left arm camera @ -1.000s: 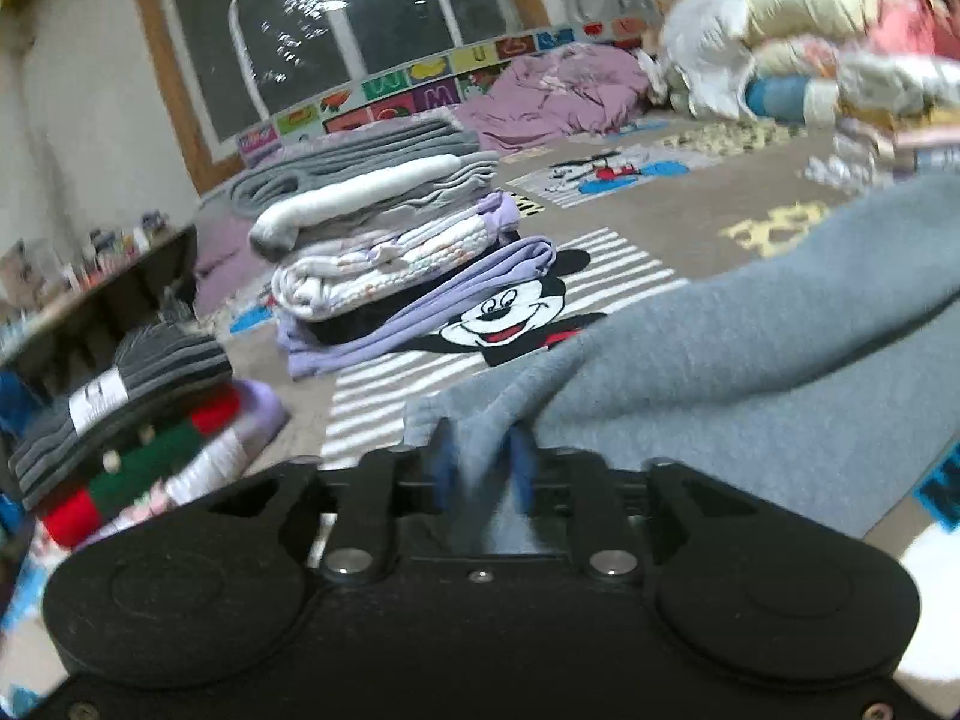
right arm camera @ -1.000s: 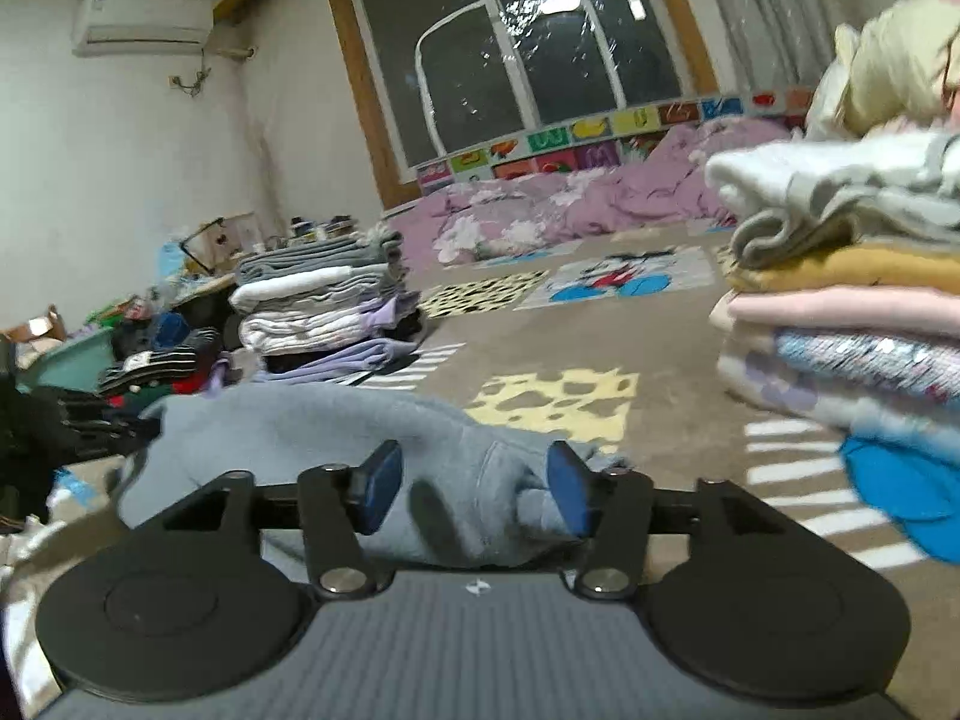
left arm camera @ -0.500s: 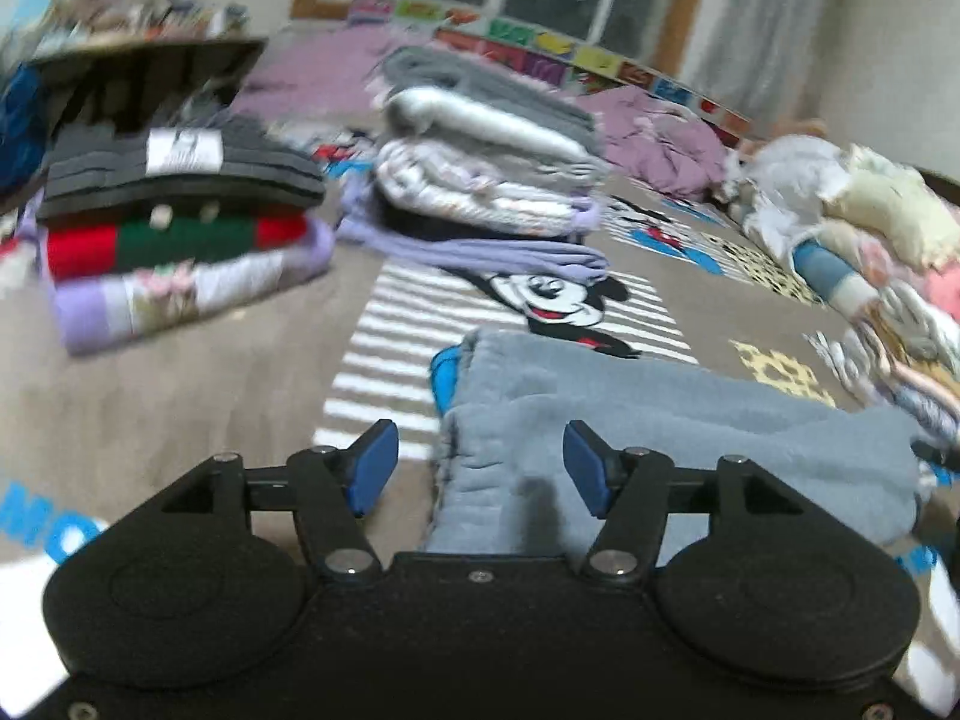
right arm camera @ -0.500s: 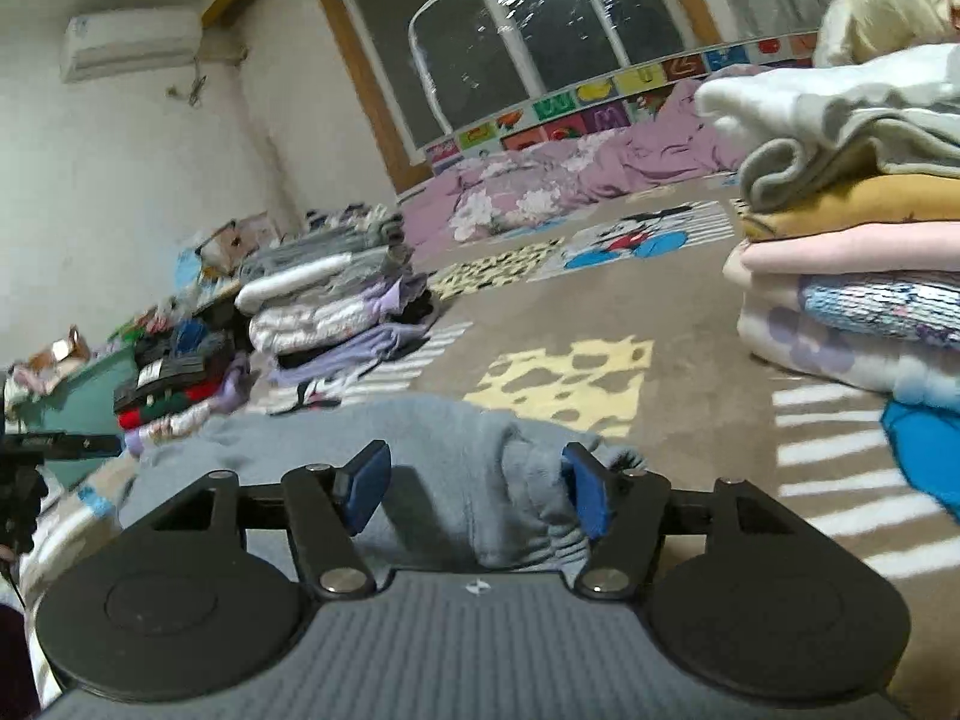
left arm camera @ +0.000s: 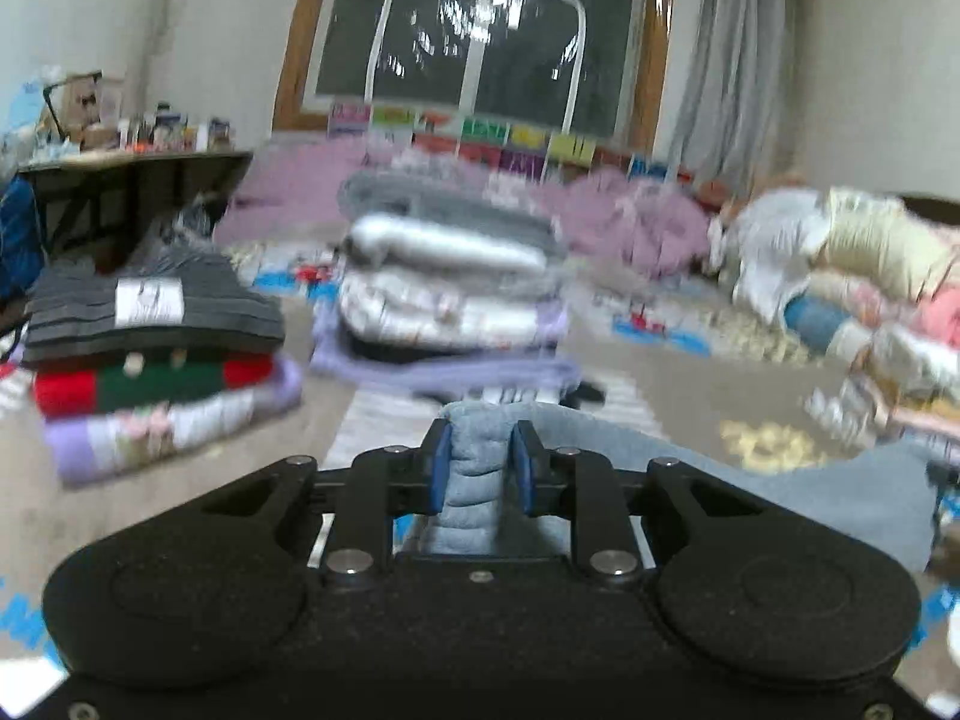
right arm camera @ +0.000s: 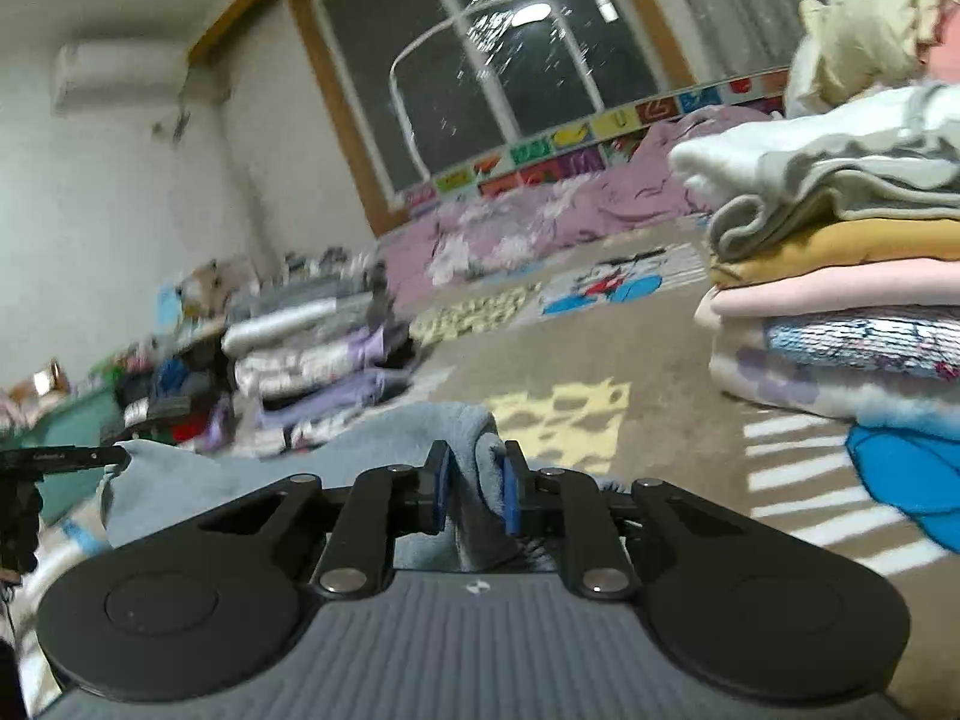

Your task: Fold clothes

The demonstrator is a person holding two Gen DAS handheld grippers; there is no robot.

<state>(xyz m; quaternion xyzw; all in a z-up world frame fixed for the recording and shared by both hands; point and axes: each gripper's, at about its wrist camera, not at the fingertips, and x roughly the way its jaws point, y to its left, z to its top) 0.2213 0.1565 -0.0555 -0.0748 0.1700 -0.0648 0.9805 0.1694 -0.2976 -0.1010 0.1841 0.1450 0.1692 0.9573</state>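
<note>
Fingers on the left gripper are clamped tight on a bunched edge of the grey-blue garment, which trails off to the lower right of the frame. Right gripper is pinched on another bunch of the same fabric at lower centre. It all sits on a cartoon-print carpet, with folded clothes stacks behind and a dark window up top.

Home bedroom, cartoon-print carpet, stacks of folded clothes, rumpled purple bedding, wall air conditioner
</note>
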